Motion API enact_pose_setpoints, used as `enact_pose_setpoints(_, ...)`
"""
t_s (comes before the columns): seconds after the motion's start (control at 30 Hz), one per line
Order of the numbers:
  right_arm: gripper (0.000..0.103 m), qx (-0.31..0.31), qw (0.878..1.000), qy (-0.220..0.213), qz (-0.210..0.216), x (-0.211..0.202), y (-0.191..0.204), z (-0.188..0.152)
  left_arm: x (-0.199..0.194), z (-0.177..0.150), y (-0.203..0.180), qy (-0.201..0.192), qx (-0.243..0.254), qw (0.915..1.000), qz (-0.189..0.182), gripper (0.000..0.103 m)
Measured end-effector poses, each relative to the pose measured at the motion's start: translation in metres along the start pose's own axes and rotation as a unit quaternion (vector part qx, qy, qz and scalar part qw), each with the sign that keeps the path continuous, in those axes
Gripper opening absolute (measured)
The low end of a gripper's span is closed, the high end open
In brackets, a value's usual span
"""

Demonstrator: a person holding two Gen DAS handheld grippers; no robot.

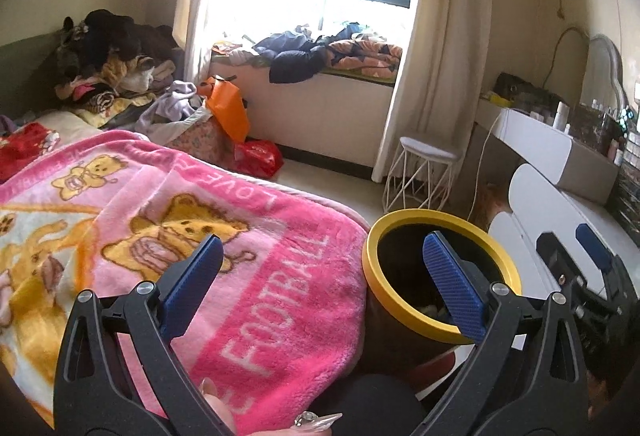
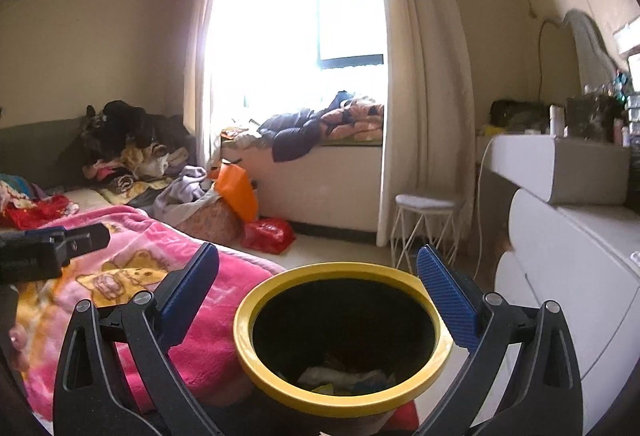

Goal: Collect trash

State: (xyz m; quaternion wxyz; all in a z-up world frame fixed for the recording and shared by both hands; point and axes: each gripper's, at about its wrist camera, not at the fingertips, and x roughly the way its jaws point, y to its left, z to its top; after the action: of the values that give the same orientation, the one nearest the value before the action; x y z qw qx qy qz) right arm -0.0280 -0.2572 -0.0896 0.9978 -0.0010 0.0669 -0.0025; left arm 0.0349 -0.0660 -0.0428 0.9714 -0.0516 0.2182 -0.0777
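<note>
1. The left gripper [image 1: 322,250], black-framed with ribbed blue pads, is held with its jaws spread wide and nothing is gripped between them; one pad lies over the blanket, the other over the bin's mouth.
2. The right gripper [image 2: 318,262], of the same build, is likewise spread wide and empty, its blue pads straddling the bin's rim from above.
3. The round black waste bin with a yellow plastic rim [image 2: 280,392] is seen standing just beside the bed, below both grippers.
4. Crumpled pale trash [image 2: 340,376] is seen lying at the bottom of the bin.
5. A fluffy pink blanket with yellow cartoon bears [image 1: 280,276] is spread on the bed; the white words "FOOTBALL" and "LOVE" are read on its border, the remaining lettering being cut off.
6. Farther off, an orange bag [image 1: 228,108] and a red plastic bag [image 1: 260,158] are seen on the floor near the bed's far end.
7. A white wire-legged stool [image 1: 424,172] is placed by the cream curtain [image 1: 448,48], beside a white dresser [image 2: 560,236].
</note>
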Motion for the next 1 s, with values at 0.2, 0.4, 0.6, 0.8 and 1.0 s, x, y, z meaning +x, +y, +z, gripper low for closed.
enact_pose_setpoints(0.2,0.097,-0.007,1.0,0.001,-0.002,0.0,0.005,-0.007,0.001,-0.005,0.002,0.0,0.0,0.9999,0.01,0.092)
enact_pose_setpoints(0.4,0.097,-0.012,1.0,0.004,-0.008,0.0,0.007,-0.01,0.003,-0.008,0.004,0.005,-0.005,0.9999,0.008,0.092)
enact_pose_setpoints(0.6,0.097,-0.009,1.0,0.005,-0.011,0.0,0.007,-0.011,0.002,-0.009,0.005,0.005,-0.007,0.9999,0.008,0.092)
enact_pose_setpoints(0.8,0.097,-0.005,1.0,0.006,-0.015,0.001,0.003,-0.013,0.002,-0.008,0.005,0.005,-0.007,0.9999,0.007,0.092)
enact_pose_setpoints(1.0,0.097,-0.006,1.0,0.006,-0.015,0.001,0.003,-0.013,0.002,-0.009,0.004,0.005,-0.006,0.9999,0.009,0.092)
